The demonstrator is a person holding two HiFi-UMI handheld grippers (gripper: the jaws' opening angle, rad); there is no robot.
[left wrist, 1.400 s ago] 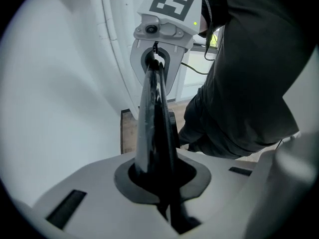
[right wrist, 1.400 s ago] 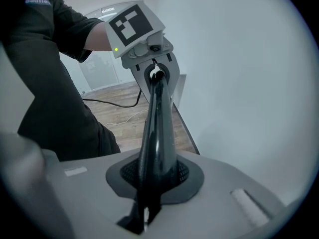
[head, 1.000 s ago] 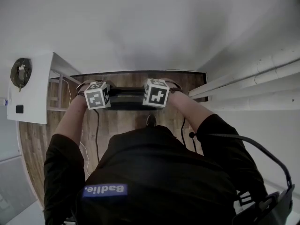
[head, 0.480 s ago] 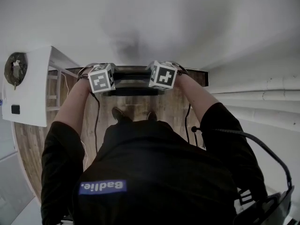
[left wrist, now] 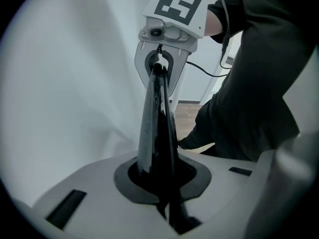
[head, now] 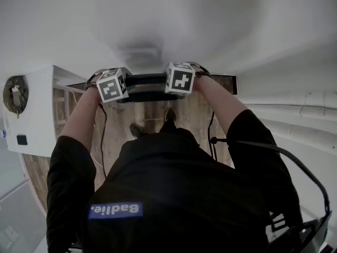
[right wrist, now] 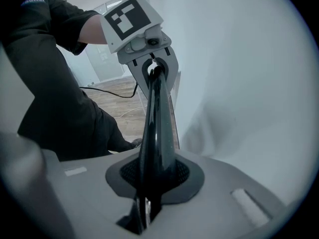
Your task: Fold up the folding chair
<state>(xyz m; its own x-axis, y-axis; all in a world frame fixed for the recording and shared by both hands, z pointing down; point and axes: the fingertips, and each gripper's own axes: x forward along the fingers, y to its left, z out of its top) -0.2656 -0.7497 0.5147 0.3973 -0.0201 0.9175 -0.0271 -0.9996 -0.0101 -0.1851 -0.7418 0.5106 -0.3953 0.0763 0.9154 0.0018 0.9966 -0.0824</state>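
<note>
both grippers pinch the black chair by the white wall

the person (head: 174, 194) in a black top stands right here, with both arms held out in front. the left gripper (head: 112, 85) has its jaws almost together, and they pinch the thin black edge of the folding chair (head: 149, 81). the right gripper (head: 180, 78) is the same: its jaws are almost together and squeeze that same edge a bit further along. the chair looks flat and thin, and its top edge runs straight from one gripper to the other. a black cable (head: 101, 136) hangs down beside the left arm. under the chair, a shoe (head: 169, 116) stands on the wooden floor (head: 118, 125). off to the left is a white cabinet (head: 37, 115). just past the chair is a plain white wall (head: 168, 20).
</note>
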